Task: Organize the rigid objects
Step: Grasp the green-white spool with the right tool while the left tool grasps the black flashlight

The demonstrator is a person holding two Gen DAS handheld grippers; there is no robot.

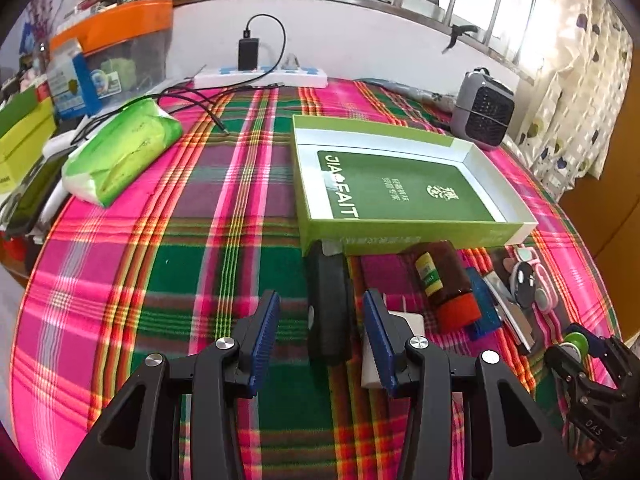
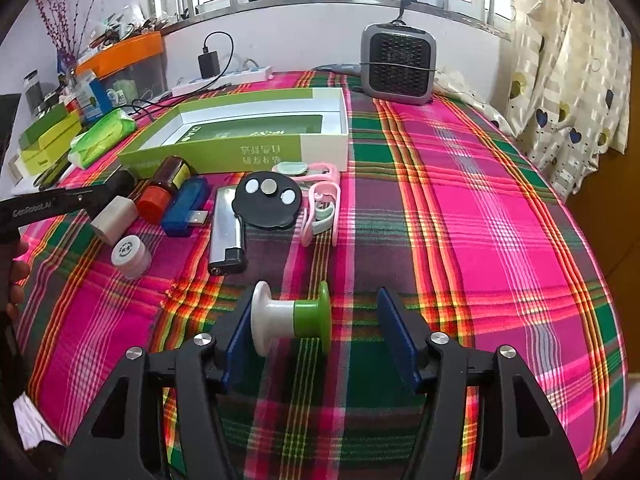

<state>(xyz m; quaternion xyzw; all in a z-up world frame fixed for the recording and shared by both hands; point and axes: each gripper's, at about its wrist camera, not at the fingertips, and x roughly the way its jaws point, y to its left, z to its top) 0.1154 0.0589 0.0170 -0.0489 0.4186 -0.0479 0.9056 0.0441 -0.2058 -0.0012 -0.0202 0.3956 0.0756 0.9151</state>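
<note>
Two grippers low over a plaid-covered counter, small items lined up before a green box.

In the right wrist view the right gripper (image 2: 316, 340) stands released, jaws wide; a white-and-green spool (image 2: 292, 322) lies on the cloth between them, its white end against the 9 o'clock pad, well clear of the other. The left gripper (image 1: 320, 340) is likewise spread open, a black block (image 1: 328, 304) lying between its pads without visible contact. Farther off, toward 11 o'clock in the right view, sit a lighter (image 2: 228, 232), a blue USB stick (image 2: 186, 208), a brown bottle with a red cap (image 2: 166, 188) and a black disc (image 2: 267, 204). Beyond them the open green box (image 2: 248, 136) lies flat, with a grey heater (image 2: 398, 64) at 1 o'clock.
</note>
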